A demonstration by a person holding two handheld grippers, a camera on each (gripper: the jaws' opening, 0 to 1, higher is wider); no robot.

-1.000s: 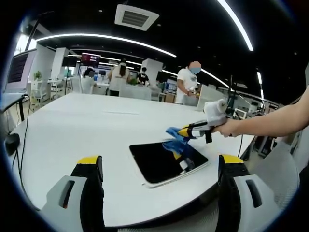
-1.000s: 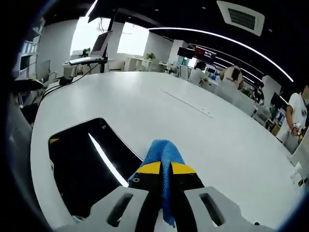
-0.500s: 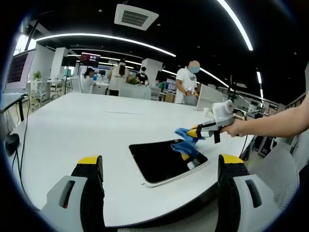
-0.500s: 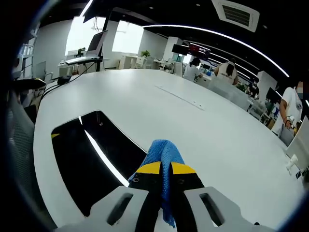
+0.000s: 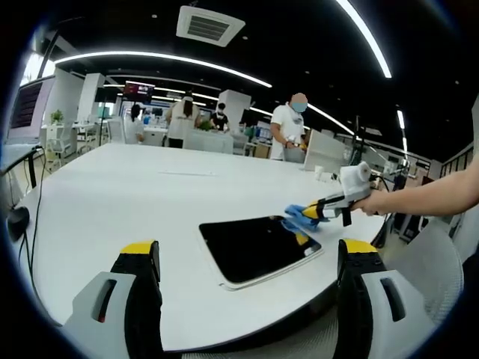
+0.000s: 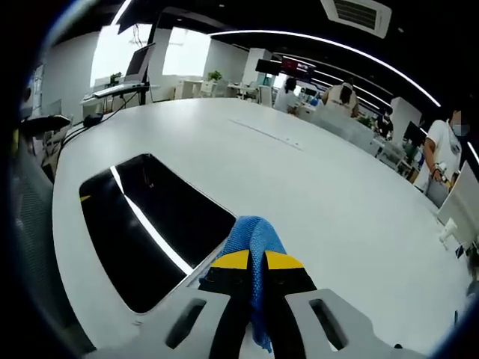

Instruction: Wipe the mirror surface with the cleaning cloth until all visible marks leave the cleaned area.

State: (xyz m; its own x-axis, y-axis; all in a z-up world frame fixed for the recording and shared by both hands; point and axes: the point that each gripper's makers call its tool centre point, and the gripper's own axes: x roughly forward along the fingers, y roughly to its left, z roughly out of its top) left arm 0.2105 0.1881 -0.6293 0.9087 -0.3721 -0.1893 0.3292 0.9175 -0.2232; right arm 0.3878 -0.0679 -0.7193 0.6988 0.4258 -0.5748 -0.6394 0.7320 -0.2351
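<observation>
Sliding off the mirror (image 5: 254, 247) toward its far edge over the last second, right gripper (image 6: 251, 263) clamped on blue cloth (image 6: 253, 233). Left gripper (image 5: 247, 258) spread apart, idle. Probably ending one stroke; no marks discernible.

Blue cloth (image 6: 253, 233) at dark mirror's (image 6: 153, 217) edge

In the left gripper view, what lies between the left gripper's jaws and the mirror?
Bare white table; nothing sits between the left gripper and the mirror, as the left gripper view shows.
</observation>
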